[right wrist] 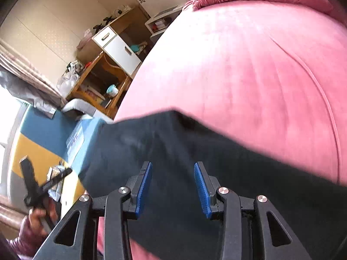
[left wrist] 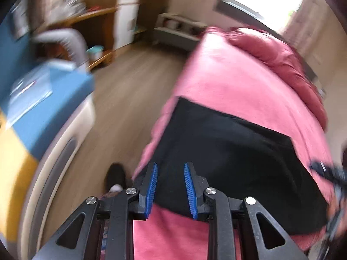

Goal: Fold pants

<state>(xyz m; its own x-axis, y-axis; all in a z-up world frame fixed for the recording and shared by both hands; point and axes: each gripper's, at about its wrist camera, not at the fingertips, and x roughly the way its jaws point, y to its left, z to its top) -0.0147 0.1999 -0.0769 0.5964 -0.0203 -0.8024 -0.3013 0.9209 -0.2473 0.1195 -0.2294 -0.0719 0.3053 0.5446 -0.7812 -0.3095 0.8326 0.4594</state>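
The black pants (left wrist: 227, 147) lie flat as a dark rectangle on the pink bed (left wrist: 227, 75), near its left edge. My left gripper (left wrist: 170, 164) hovers over the near edge of the pants, its blue pads apart with nothing between them. In the right wrist view the pants (right wrist: 249, 173) spread across the lower frame on the bed (right wrist: 249, 65). My right gripper (right wrist: 172, 163) stands open just above them, no cloth pinched. It also shows blurred at the right edge of the left wrist view. A hand (right wrist: 39, 214) holds the left gripper at lower left.
A bunched pink quilt (left wrist: 282, 49) lies at the bed's far end. Wooden floor (left wrist: 130, 97) runs left of the bed, with a person's dark shoe (left wrist: 116, 175) on it. A blue box (left wrist: 49, 99) and a wooden shelf with a white cabinet (right wrist: 121, 49) stand beyond.
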